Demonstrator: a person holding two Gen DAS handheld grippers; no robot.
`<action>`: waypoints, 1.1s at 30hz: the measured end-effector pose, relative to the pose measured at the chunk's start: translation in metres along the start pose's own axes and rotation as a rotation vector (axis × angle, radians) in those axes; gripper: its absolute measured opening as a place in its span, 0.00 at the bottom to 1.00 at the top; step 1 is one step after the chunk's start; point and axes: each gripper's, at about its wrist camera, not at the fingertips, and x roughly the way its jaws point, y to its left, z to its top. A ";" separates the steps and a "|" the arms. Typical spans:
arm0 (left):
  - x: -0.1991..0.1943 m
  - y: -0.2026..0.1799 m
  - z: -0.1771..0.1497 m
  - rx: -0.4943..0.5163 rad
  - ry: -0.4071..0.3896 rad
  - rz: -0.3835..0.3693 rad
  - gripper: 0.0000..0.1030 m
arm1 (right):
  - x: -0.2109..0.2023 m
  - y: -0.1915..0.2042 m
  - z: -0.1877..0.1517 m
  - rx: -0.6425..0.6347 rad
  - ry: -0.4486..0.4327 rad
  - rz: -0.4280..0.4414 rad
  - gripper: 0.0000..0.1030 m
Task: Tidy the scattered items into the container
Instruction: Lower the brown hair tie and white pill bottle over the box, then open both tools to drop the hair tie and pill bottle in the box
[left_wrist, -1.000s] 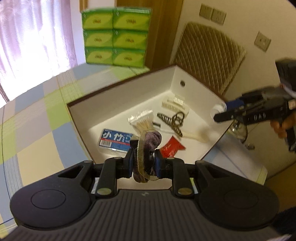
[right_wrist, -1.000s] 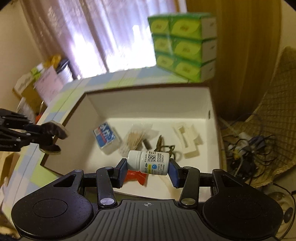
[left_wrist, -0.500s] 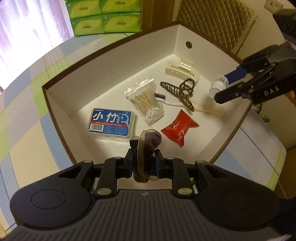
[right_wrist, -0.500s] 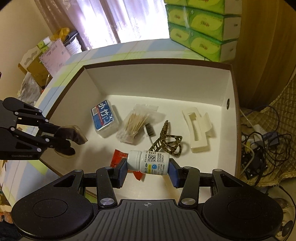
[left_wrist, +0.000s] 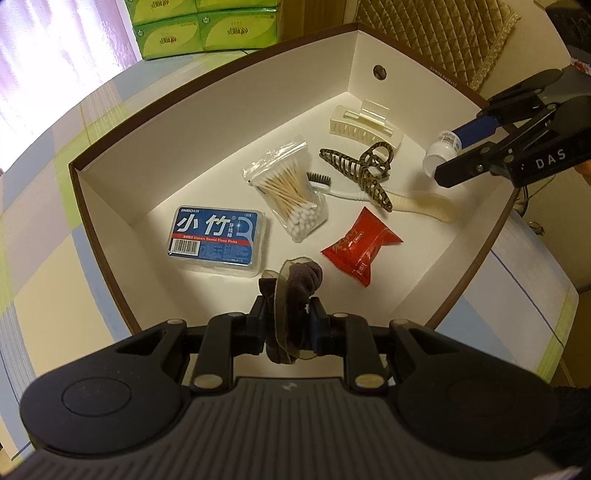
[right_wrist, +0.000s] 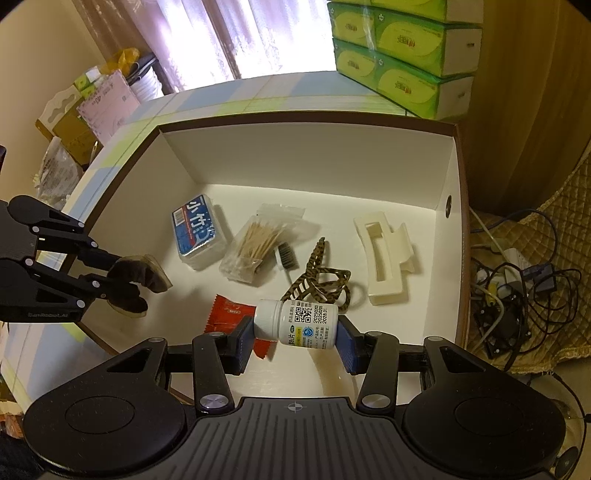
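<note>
Left gripper (left_wrist: 287, 325), jaws clamped on a dark hair scrunchie (left_wrist: 291, 288), hangs over the near-left edge of the white box (left_wrist: 221, 122). On the box floor, left to right: floss-pick case (left_wrist: 216, 236), cotton-swab bag (left_wrist: 290, 192), red packet (left_wrist: 360, 243), patterned hair claw (left_wrist: 360, 171), cream hair claw (left_wrist: 365, 125). Right gripper (right_wrist: 295, 332) pinches a white pill bottle (right_wrist: 295, 323) sideways above the box's right side.

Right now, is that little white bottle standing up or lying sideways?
Sideways: the white bottle lies level between the right gripper fingers, cap pointing left.
</note>
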 end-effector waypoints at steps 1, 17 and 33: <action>0.000 0.000 0.000 0.001 0.001 -0.001 0.18 | 0.000 0.000 0.000 0.000 0.000 0.000 0.48; -0.006 -0.003 -0.001 0.025 -0.002 0.007 0.41 | 0.000 0.001 -0.001 -0.011 0.007 0.005 0.48; -0.015 0.000 -0.003 -0.018 -0.022 0.006 0.62 | 0.009 0.011 0.003 -0.009 0.066 0.046 0.77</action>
